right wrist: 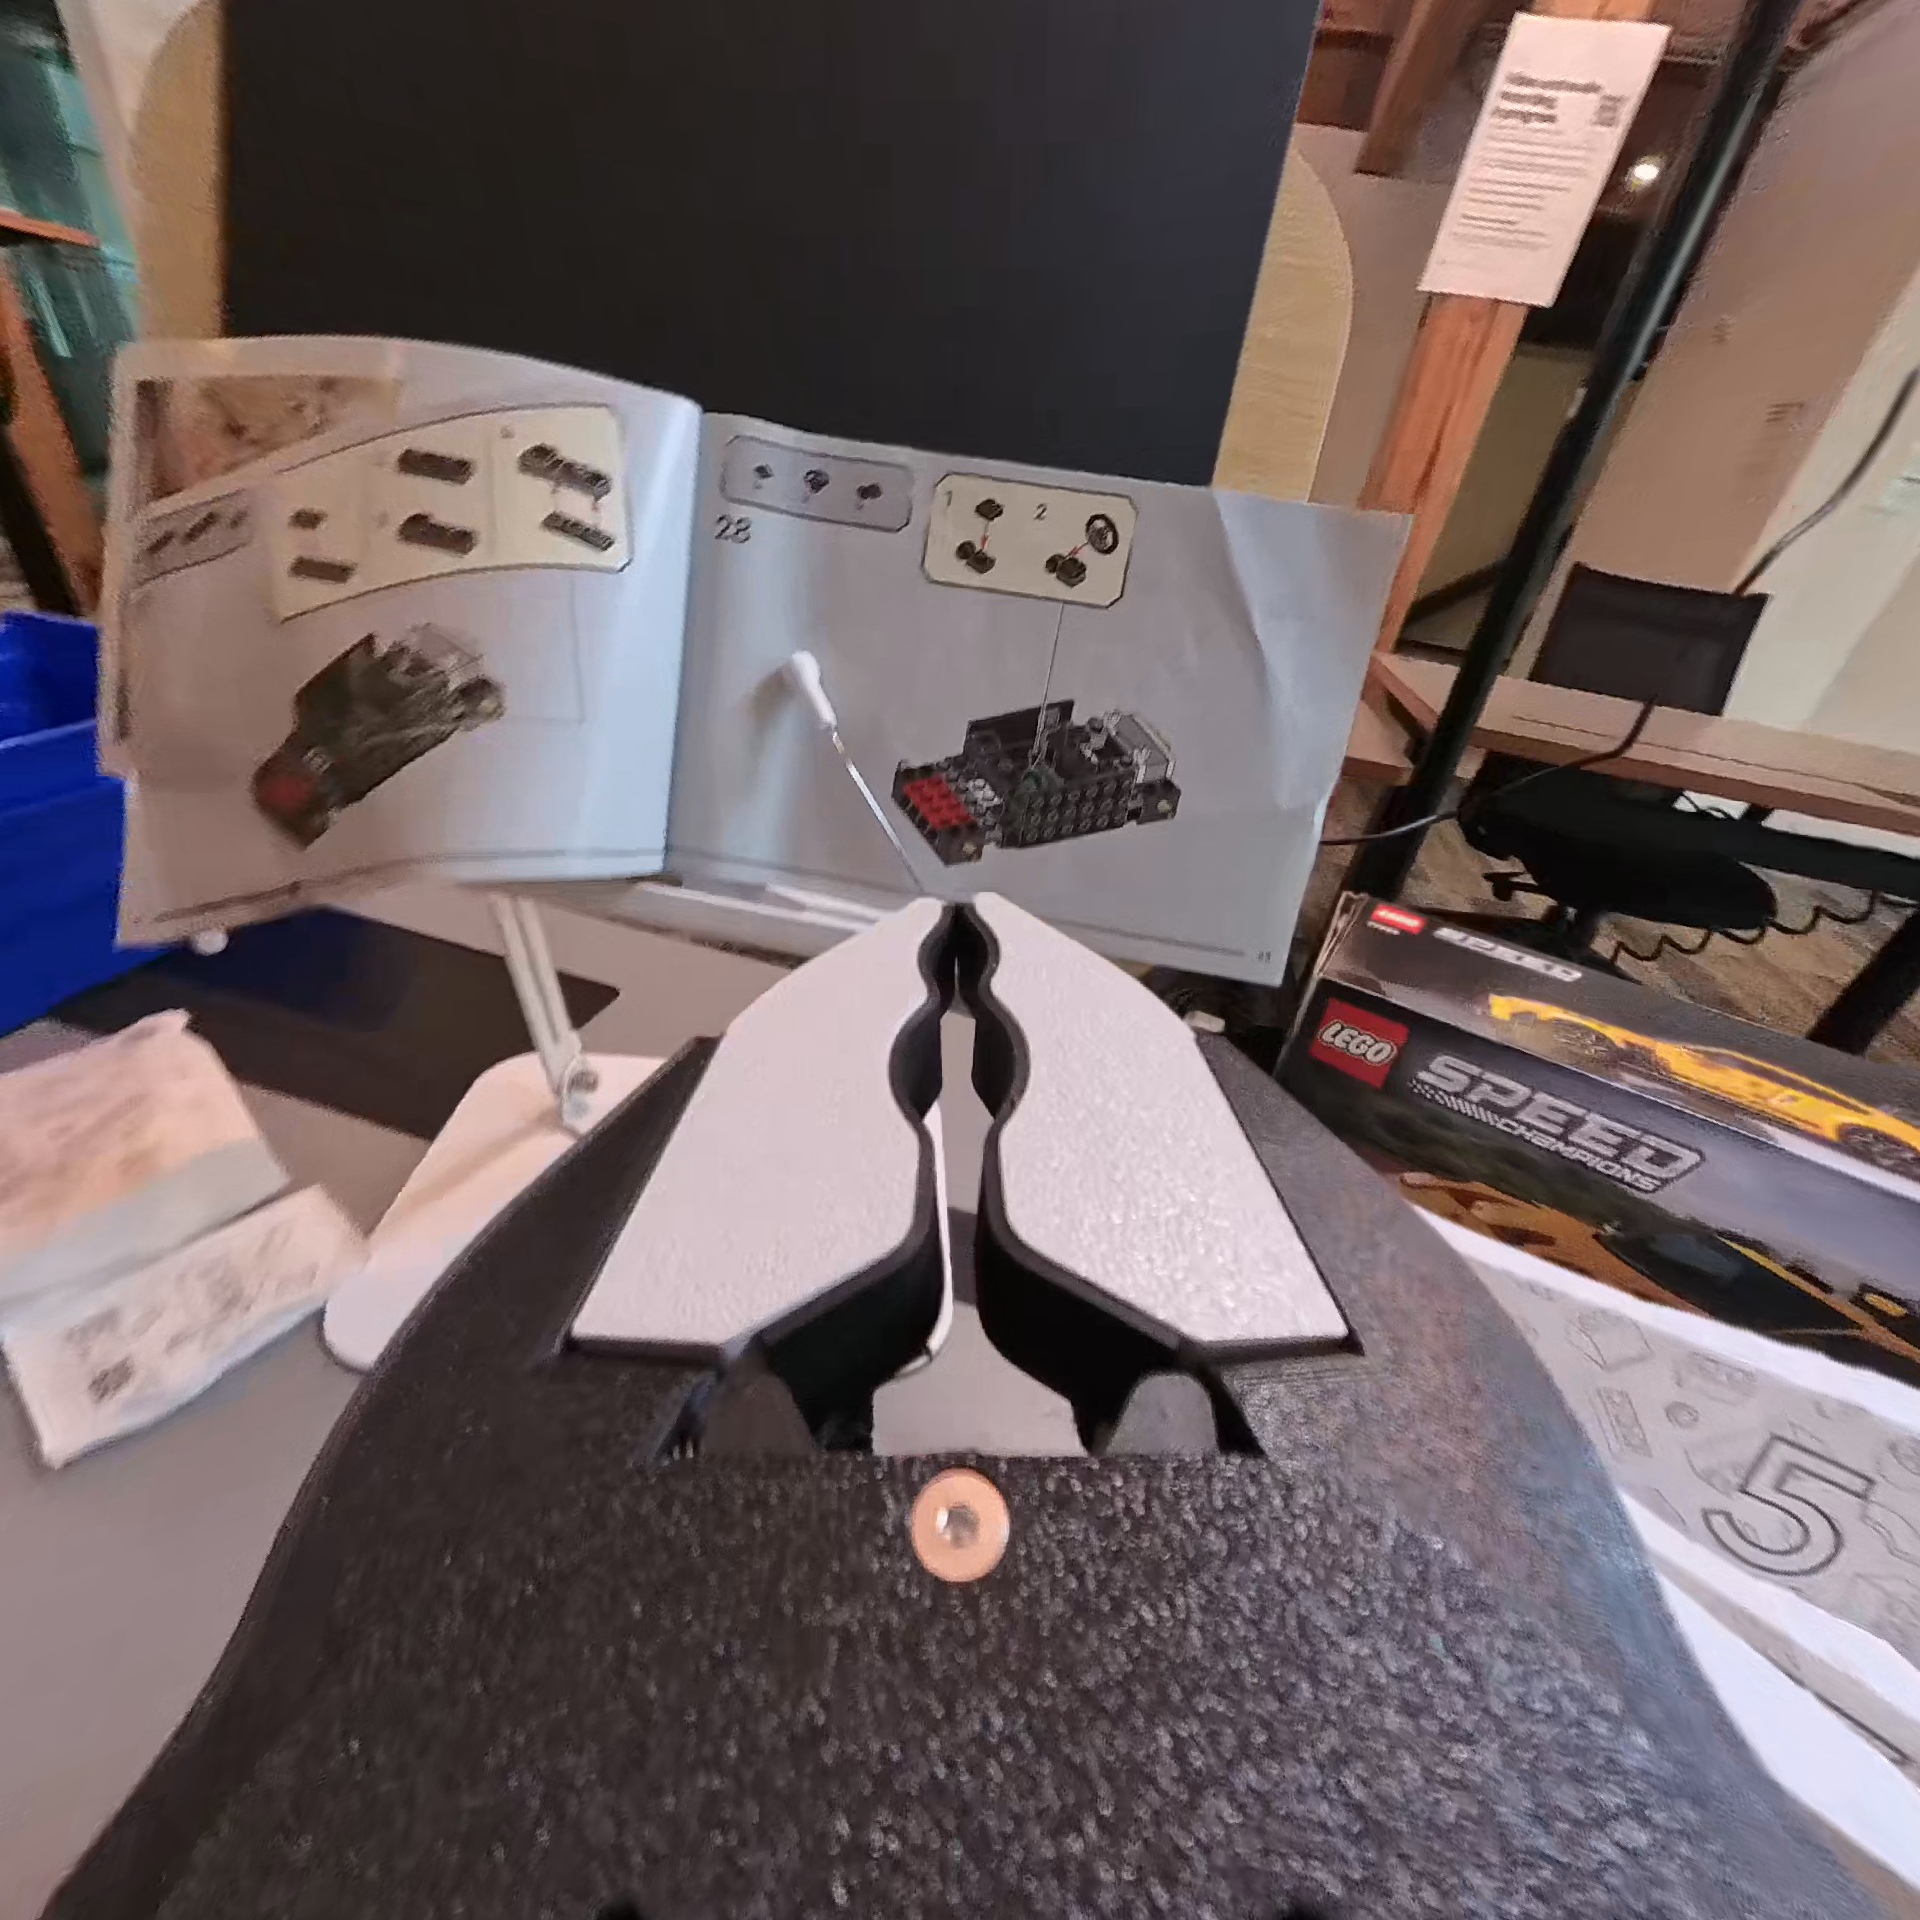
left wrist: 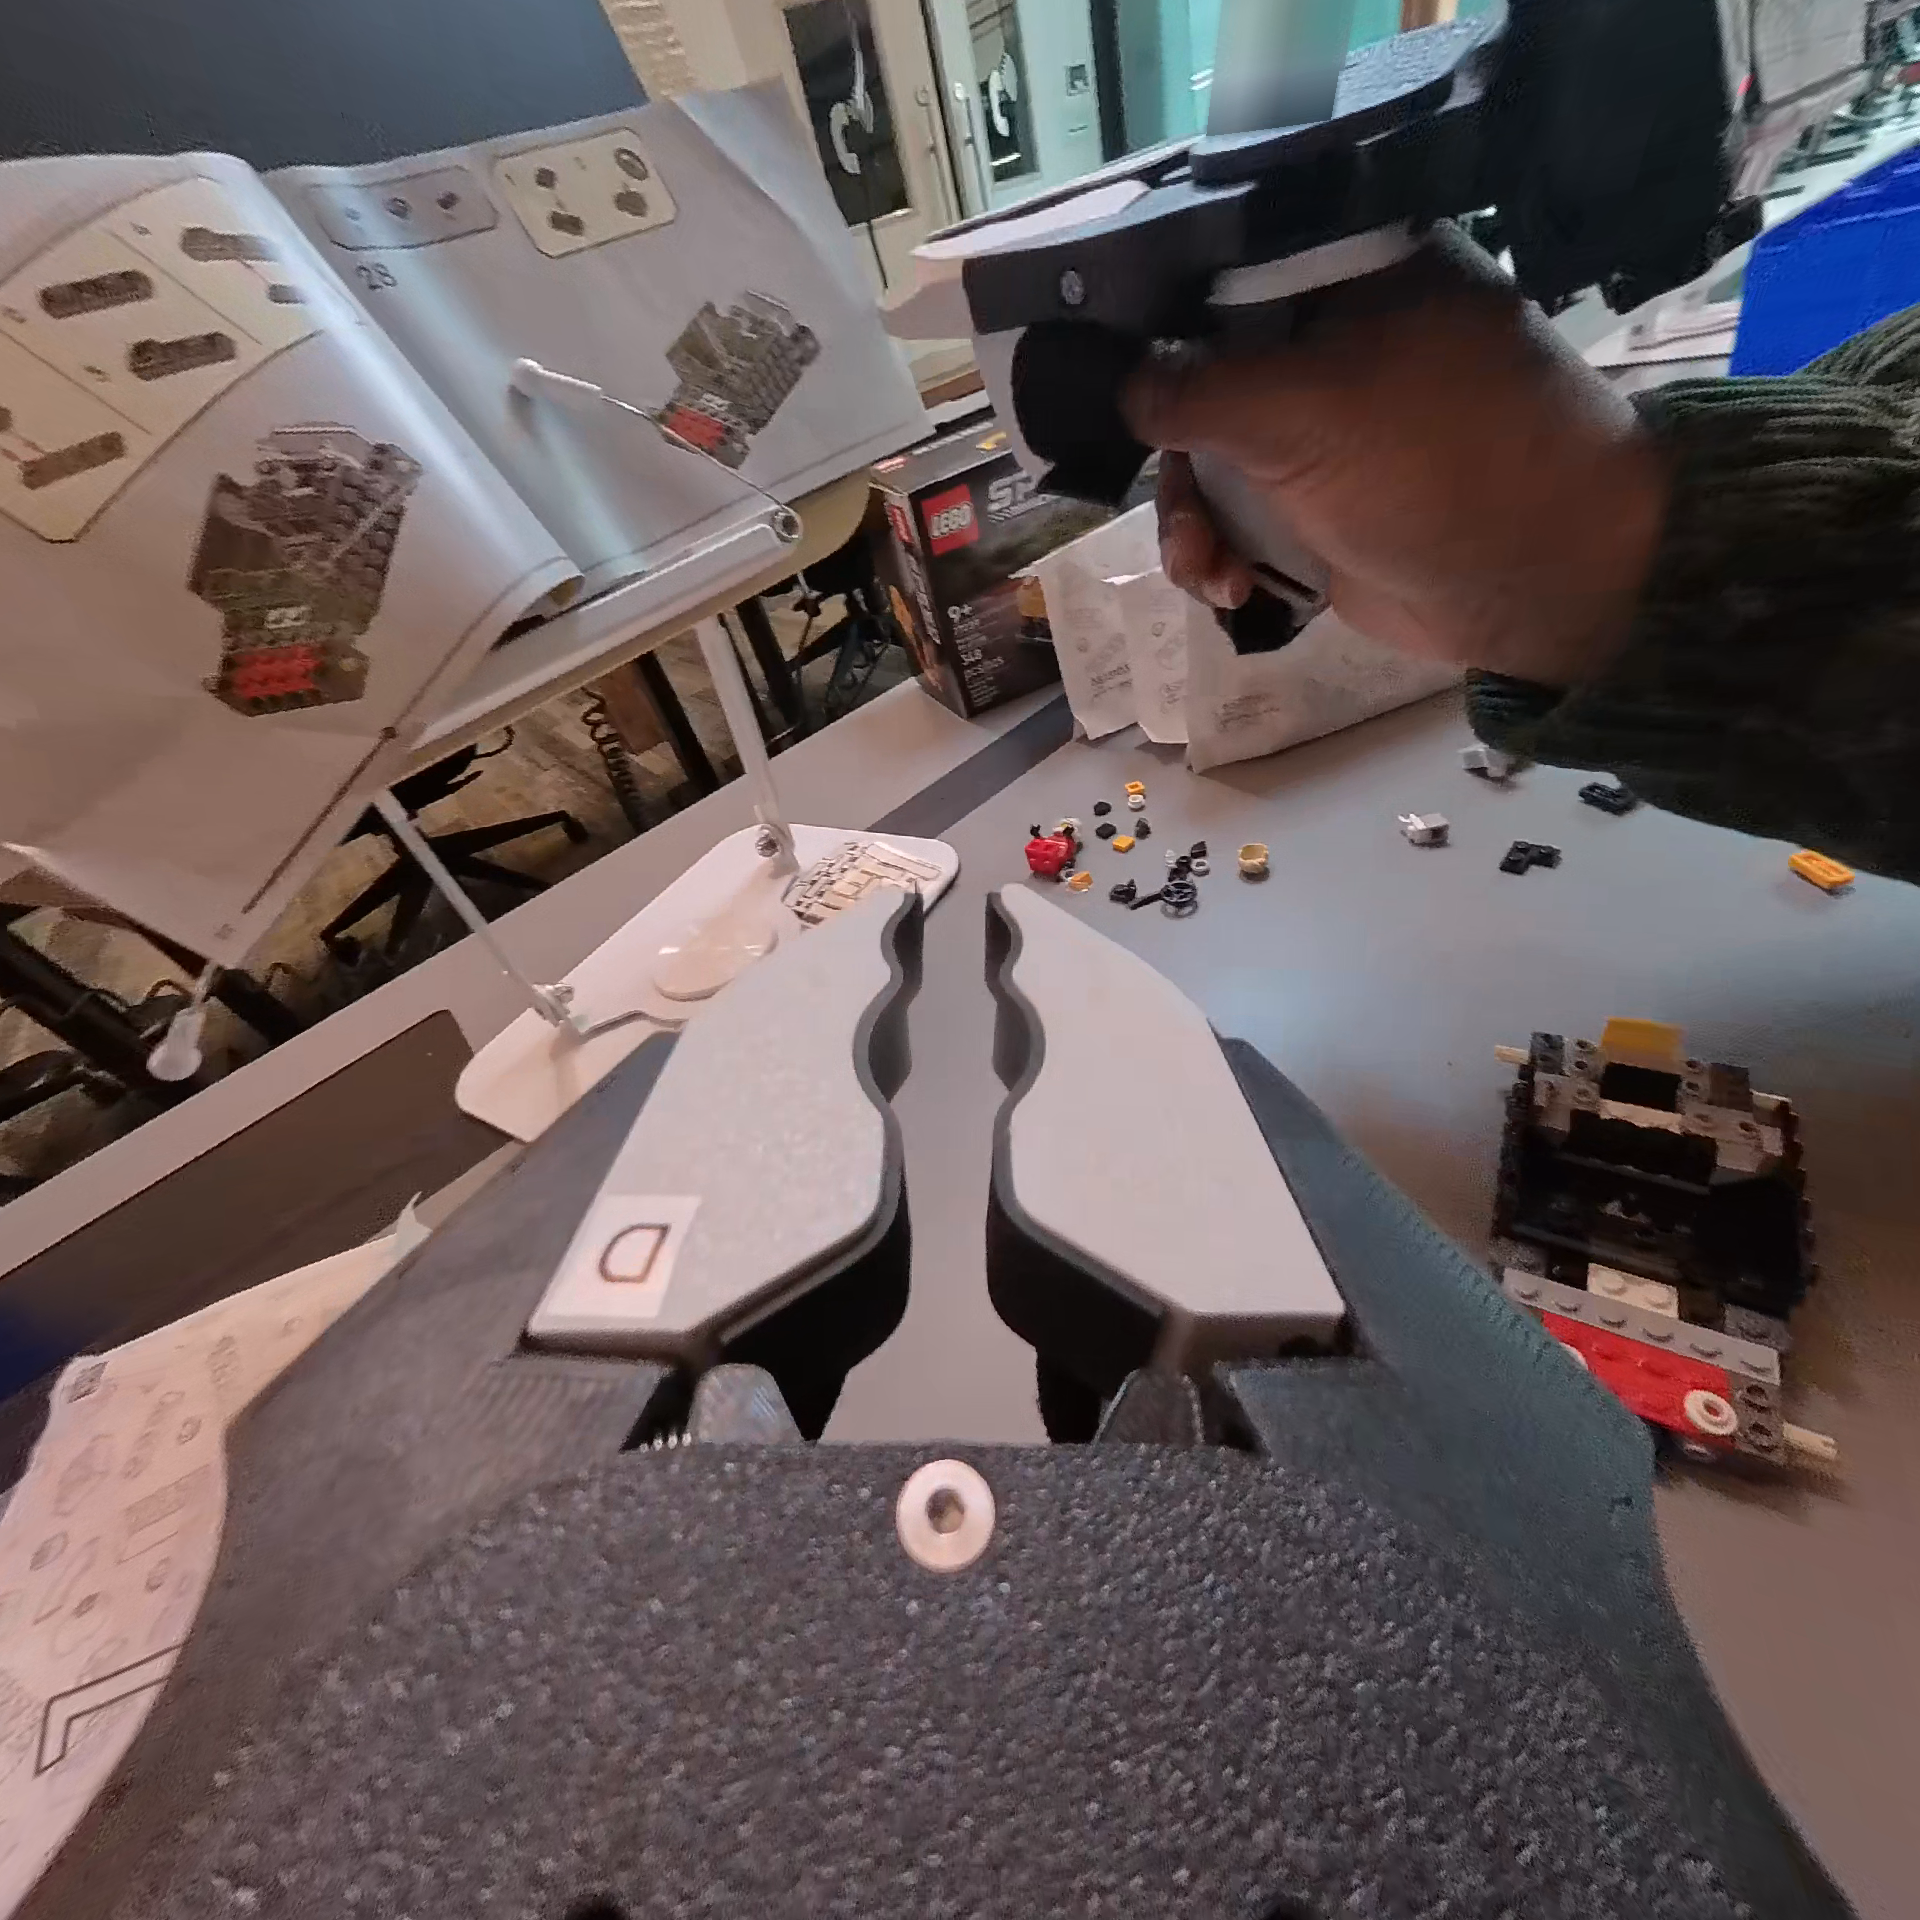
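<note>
My left gripper (left wrist: 954, 902) is open, low over the grey table (left wrist: 1299, 987), and only the table shows between its fingers. Its tips are beside the white stand base (left wrist: 582, 1049), which carries a small sheet of stickers (left wrist: 862, 873). Loose small bricks (left wrist: 1132, 852) lie just beyond the tips. A partly built black, grey and red brick model (left wrist: 1652, 1226) sits to the right. My right gripper (right wrist: 961, 914) is shut, tips touching, and is raised in front of the open instruction booklet (right wrist: 1039, 644). It also shows in the left wrist view (left wrist: 914, 281), held by a hand (left wrist: 1403, 488).
The booklet (left wrist: 468, 343) rests on a white wire stand. A dark toy box (right wrist: 1558, 1101) (left wrist: 966, 582) and white paper bags (left wrist: 1247, 686) (right wrist: 1714, 1507) stand at the back right. A paper leaflet (right wrist: 135, 1226) lies at the left. A blue bin (right wrist: 42, 790) stands behind it. My right fingertips sit around 20 centimetres from my left ones.
</note>
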`<state>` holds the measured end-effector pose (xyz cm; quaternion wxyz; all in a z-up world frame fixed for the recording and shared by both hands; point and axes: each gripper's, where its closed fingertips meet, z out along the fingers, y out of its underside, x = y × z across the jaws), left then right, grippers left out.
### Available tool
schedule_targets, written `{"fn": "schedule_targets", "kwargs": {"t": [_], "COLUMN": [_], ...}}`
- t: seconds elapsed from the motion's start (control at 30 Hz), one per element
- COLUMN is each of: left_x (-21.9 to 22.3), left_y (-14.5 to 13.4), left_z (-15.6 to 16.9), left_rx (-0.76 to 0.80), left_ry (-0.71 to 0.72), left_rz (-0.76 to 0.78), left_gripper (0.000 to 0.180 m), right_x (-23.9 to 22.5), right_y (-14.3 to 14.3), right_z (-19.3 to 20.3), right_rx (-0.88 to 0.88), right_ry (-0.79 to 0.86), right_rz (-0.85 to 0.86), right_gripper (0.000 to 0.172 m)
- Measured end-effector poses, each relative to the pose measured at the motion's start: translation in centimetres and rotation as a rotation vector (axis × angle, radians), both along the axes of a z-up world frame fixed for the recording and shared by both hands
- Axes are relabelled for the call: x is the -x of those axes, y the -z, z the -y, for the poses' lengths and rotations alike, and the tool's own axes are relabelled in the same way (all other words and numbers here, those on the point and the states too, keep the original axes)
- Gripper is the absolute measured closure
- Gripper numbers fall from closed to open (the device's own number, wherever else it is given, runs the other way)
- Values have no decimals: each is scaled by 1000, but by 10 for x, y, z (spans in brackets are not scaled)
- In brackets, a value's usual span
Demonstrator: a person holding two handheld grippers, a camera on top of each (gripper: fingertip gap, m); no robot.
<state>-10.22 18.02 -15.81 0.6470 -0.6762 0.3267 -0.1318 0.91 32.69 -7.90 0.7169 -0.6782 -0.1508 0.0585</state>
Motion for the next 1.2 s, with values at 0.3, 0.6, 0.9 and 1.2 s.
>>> {"fn": "schedule_targets", "kwargs": {"t": [0.3,0.6,0.9,1.2], "left_x": [23,81,100,-15], "left_y": [-7,-71,-81,9], "left_z": [-13,-76,-83,9], "left_rx": [16,-58,-62,372], "left_ry": [-111,-425,-469,356], "left_rz": [66,62,88,-77], "left_gripper": [175,180,180,164], "right_x": [8,6,14,40], "right_y": [-17,-6,2,98], "right_z": [-11,0,4,151], "right_rx": [-6,11,21,456], "right_ry": [18,13,-4,-813], "right_rz": [-62,-47,-35,350], "right_gripper": [172,172,172,161]}}
